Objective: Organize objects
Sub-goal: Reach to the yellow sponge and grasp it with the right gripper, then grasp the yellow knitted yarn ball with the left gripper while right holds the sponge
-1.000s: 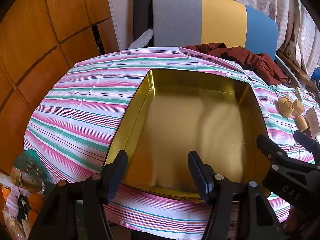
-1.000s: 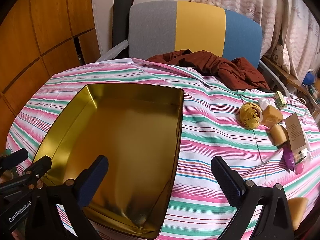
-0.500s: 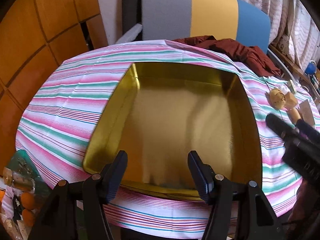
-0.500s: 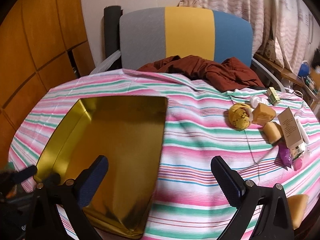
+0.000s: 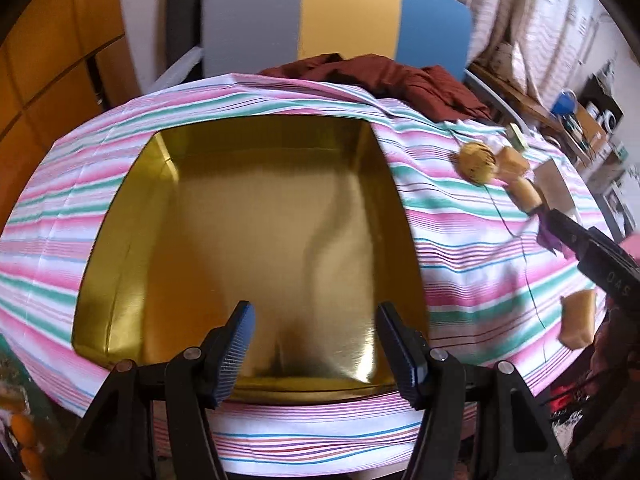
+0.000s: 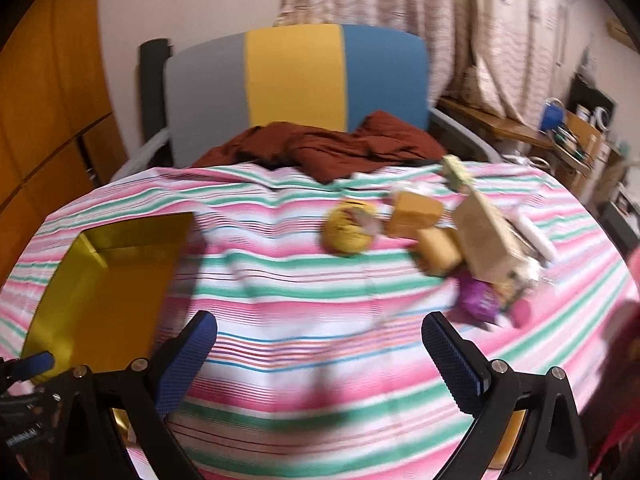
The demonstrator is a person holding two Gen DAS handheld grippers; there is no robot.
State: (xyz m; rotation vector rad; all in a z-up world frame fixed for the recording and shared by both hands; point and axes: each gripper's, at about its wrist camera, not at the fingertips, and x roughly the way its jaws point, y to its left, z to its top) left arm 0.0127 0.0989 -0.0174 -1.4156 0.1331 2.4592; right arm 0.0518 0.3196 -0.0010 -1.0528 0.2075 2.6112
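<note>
From my left wrist camera, the left gripper (image 5: 314,344) hangs over the near edge of the table, its blue-padded fingers (image 5: 236,350) about half spread with nothing between them. Below them sits the gold tin tray (image 5: 120,240), wide and shallow, on the left half of the striped tablecloth (image 5: 60,184), its near wall close to the table's near edge. I see nothing inside it.

Moving right across the cloth, a maroon garment (image 6: 320,144) is bunched at the far edge, against the grey, yellow and blue chair back (image 6: 296,76). Toward the far right corner lies the cluster to be sorted: a round yellow ball-like thing (image 6: 348,228), blurred in both views, then two tan blocks (image 6: 412,216) touching one another just beside it, then a beige card box (image 6: 484,240) lying tilted over them. A purple wrapper (image 6: 478,300) and a pink round piece (image 6: 522,312) lie at the box's near end. One more tan block (image 5: 578,316) sits alone near the right edge.

The right gripper (image 6: 320,356) hovers over bare cloth in the middle of the table, between the tray and the cluster, its fingers (image 6: 452,356) spread wide and holding nothing. The right view is smeared, so finer detail I cannot tell.
</note>
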